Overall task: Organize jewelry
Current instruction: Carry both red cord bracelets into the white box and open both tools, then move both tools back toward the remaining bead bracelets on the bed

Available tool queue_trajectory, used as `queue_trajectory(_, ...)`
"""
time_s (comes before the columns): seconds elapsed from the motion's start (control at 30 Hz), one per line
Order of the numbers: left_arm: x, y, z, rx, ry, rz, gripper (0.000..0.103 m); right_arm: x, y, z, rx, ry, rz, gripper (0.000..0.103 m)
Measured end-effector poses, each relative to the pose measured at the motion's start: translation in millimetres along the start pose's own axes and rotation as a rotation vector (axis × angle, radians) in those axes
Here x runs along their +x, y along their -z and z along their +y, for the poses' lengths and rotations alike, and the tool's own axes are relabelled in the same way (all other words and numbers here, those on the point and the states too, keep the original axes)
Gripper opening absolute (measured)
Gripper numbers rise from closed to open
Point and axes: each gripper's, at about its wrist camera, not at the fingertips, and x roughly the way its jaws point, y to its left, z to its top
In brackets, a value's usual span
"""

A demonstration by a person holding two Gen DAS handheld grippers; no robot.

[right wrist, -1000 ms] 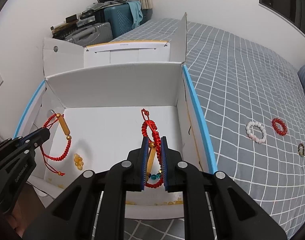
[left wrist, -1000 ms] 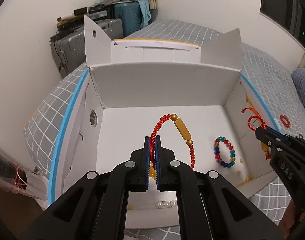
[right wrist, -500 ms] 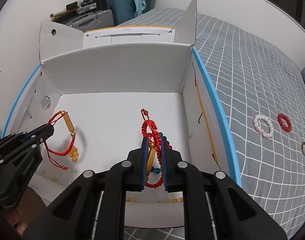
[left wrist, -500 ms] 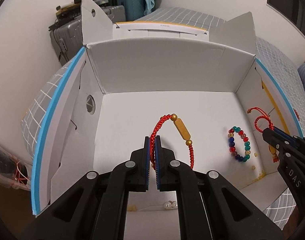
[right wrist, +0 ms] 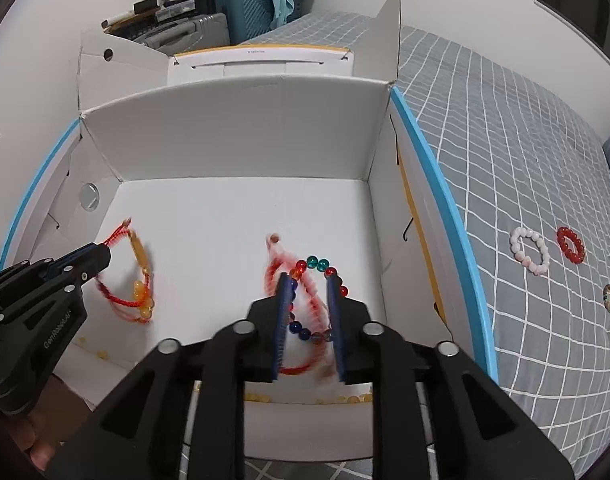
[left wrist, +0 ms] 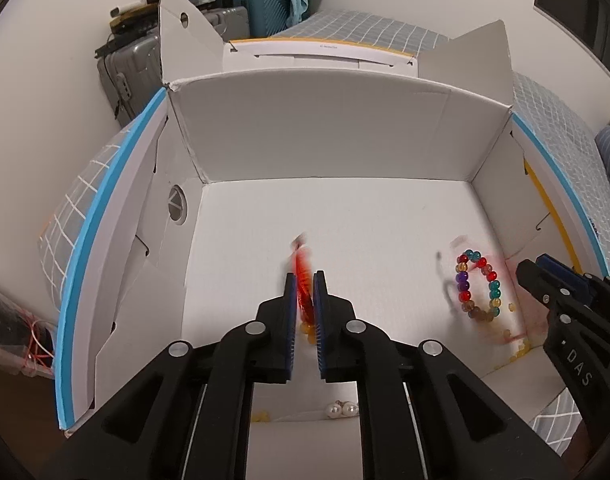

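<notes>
Fingers on both grippers are parting. Between the left gripper's (left wrist: 303, 280) pads a red cord bracelet (left wrist: 303, 276) is blurred, seemingly slipping free; the right gripper (right wrist: 310, 286) is letting go of a second red cord (right wrist: 283, 270), blurred over the bead bracelet (right wrist: 305, 332) on the box (right wrist: 233, 136) floor. I judge all of these light, limp and tangle-prone: the cords will fold when lifted, so pinch a cord strand rather than a round, slick bead. White cardboard gives a flat, smooth floor with high walls. Outside, on the soft checked bed (right wrist: 505, 128), lie a pearl bracelet (right wrist: 530, 251), a red ring of beads (right wrist: 570, 245) and a small dark ring (right wrist: 608, 298). Suitcases (right wrist: 241, 8) stand by the wall.
</notes>
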Motion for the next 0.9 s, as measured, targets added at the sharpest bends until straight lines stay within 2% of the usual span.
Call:
queue_trajectory(0.07,-3,0,-1,-0.002,-0.004,-0.008,0.019,-3,0,1,-0.006,0.005,-0.014,0.038)
queue_trajectory(0.13,-5,0,0,-0.008,-0.008,-0.016,0.030,-6,-1,0,-0.007,0.006,-0.028,0.045)
queue_trajectory(0.2,-7,0,-1,-0.011,-0.008,-0.023,0.033,-10,-2,-1,-0.004,0.010,-0.041,0.048)
queue_trajectory(0.27,-11,0,-1,-0.021,-0.018,-0.036,0.042,-15,-2,-4,0.002,0.011,-0.057,0.055)
queue_trajectory(0.33,-17,-2,-2,-0.026,-0.026,-0.060,0.048,-21,-2,-6,0.000,0.023,-0.073,0.058)
queue_trajectory(0.43,-26,-5,-5,-0.035,-0.013,-0.081,0.059,-33,-2,-12,0.014,0.027,-0.106,0.071)
queue_trajectory(0.5,-34,-6,-9,-0.028,-0.006,-0.095,0.061,-44,-2,-19,0.025,0.031,-0.129,0.075)
queue_trajectory(0.57,-45,-8,-16,-0.018,0.006,-0.116,0.068,-56,-1,-28,0.040,0.045,-0.153,0.084)
queue_trajectory(0.73,-69,-13,-35,-0.003,0.036,-0.169,0.081,-81,0,-59,0.072,0.108,-0.191,0.095)
queue_trajectory(0.9,-85,-18,-71,0.042,0.057,-0.203,0.087,-102,5,-114,0.140,0.163,-0.219,0.095)
